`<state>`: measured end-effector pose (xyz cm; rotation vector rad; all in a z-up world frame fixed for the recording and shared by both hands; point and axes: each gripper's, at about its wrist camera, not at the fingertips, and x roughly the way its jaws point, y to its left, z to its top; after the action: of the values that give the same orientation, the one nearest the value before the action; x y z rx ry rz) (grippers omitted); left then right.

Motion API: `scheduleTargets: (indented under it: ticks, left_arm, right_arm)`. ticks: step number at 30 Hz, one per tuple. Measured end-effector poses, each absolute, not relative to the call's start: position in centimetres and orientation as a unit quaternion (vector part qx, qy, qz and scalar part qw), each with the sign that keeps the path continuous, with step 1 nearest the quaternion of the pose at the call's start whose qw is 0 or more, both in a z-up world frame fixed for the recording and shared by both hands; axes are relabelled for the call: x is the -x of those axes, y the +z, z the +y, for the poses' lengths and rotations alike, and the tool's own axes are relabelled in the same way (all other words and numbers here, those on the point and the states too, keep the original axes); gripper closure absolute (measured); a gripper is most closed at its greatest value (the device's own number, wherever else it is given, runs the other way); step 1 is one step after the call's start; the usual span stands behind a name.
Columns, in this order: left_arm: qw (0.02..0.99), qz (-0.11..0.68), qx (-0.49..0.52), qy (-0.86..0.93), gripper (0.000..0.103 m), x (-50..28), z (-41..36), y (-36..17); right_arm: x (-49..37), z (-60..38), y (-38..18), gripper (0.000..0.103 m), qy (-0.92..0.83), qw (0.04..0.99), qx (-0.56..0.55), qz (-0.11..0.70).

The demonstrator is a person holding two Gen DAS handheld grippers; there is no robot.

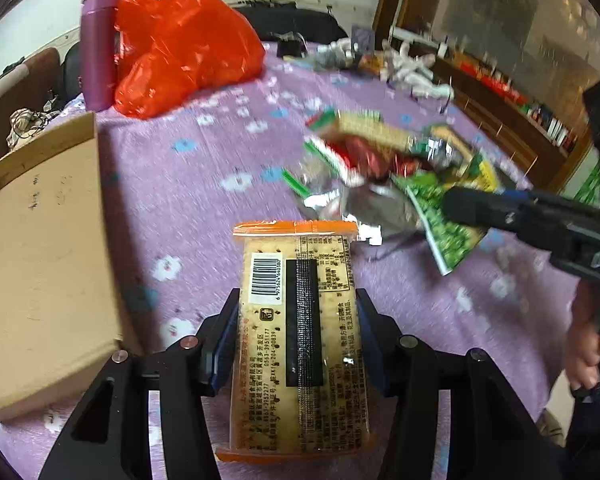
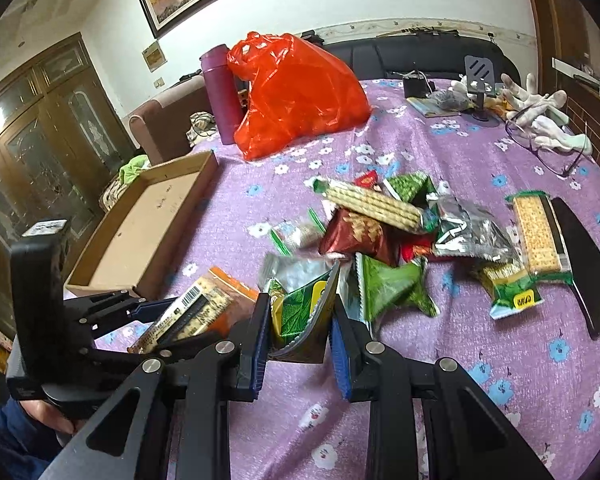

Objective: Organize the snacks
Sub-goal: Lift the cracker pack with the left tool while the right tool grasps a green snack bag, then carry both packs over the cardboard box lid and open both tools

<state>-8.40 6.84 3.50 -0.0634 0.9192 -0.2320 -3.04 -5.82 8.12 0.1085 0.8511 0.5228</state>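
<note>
**Snacks: two packets in hand, tray still bare**

Cracker packet [image 1: 296, 332], orange-edged, barcode up: clamped between the pads of the left gripper [image 1: 298, 300], just beside the cardboard tray [image 1: 40, 240] at its 9 o'clock. Green snack packet [image 2: 300, 316]: pinched in the right gripper [image 2: 298, 320], nearly closed on it. Loose pile of snacks [image 2: 384, 236] lies on the purple floral tablecloth [image 2: 480, 152], at 12 to 2 o'clock of the right gripper. Red plastic bag [image 2: 296, 92] and purple flask [image 2: 220, 96] stand at 11 o'clock beyond.

Step, judged: carrying picked packets to the tray. Next move calls for swinging the cracker packet left over the tray wall, then releasing it flat.
</note>
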Motion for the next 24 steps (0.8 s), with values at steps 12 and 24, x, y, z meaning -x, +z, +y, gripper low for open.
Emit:
scheduleTargets:
  ticks: [12,24]
  left_arm:
    - [0.915,0.385,0.098,-0.068,0.050,9.1,14.9,8.4]
    - [0.901,0.370,0.198,-0.111,0.050,8.5,21.3,9.2]
  right_arm:
    - [0.9,0.1,10.6,0.073,0.297,0.866,-0.041,0.400]
    - [-1.6,7.1,11.8,0.073,0.331,0.853,-0.039,0.403]
